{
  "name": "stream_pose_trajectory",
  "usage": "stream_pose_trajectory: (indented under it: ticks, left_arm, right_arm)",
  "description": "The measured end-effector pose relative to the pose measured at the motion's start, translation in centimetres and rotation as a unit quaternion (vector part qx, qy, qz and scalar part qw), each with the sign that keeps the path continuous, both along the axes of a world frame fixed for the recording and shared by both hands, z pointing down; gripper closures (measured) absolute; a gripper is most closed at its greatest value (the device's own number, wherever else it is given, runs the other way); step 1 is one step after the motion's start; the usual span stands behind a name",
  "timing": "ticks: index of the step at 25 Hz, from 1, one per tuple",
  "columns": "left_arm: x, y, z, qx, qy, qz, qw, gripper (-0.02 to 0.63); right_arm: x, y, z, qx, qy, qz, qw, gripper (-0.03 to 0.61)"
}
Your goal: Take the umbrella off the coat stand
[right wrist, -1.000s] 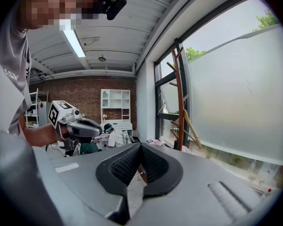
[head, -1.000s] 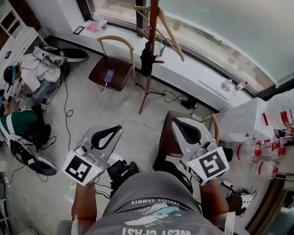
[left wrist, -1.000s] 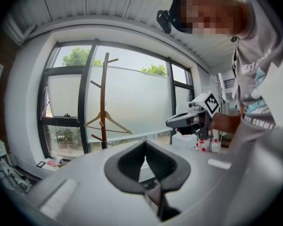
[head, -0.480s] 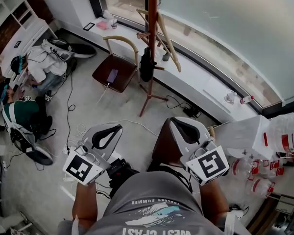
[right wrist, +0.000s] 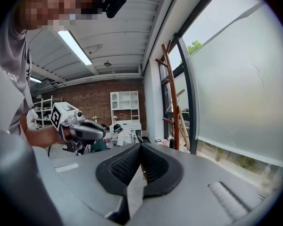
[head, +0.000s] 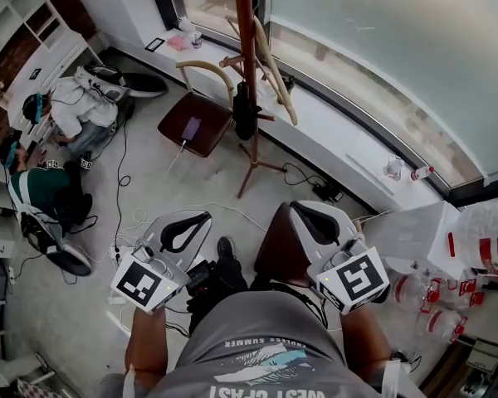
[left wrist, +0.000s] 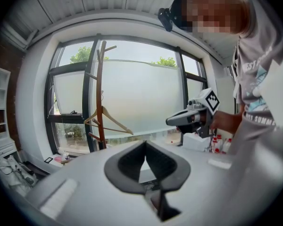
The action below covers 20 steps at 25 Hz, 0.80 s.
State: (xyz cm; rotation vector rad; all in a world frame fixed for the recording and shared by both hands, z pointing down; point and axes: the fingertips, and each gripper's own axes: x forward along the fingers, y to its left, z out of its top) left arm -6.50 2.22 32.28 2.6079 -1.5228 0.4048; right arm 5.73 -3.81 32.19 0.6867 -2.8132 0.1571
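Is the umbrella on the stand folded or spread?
Folded: the umbrella hangs as a slim dark bundle against the coat stand pole.

Open floor [head: 183, 185] before coat stand [head: 243, 23]; chair [head: 207, 114] crowds left, hanger [head: 275, 77] juts right, sill [head: 332, 135] behind.

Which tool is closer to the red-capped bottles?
Right. In the head view the right tool is just left of the bottles; the left tool is much farther left.
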Motion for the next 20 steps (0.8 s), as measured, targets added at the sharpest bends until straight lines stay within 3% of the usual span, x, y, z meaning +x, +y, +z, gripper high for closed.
stream_pose_trajectory:
  ticks: [3, 7, 14, 20]
  left_arm:
    - [-0.5, -1.2, 0.0, 0.011, -0.002, 0.011, 0.9999, 0.611]
    - [-0.8, -3.1, 1.1, -0.014, 0.013, 0.029, 0.9994, 0.611]
    - [-2.7, -8.1, 1.0, 0.01, 0.015, 0.059, 0.9981, 0.611]
    - [-4.5, -12.4, 2.2, -0.002, 0.016, 0.068, 0.9976, 0.611]
  right_arm:
    - [-0.3, -0.5, 0.4, -0.001, 0.004, 0.006, 1.0, 0.577]
    - [-0.3, -1.9, 0.2, 0.001, 0.007, 0.028, 1.0, 0.577]
    - [-1.2, -4.5, 0.6, -0.006, 0.017, 0.06, 0.998, 0.577]
    - [-2.4, -7.2, 1.6, -0.021, 0.027, 0.077, 0.996, 0.577]
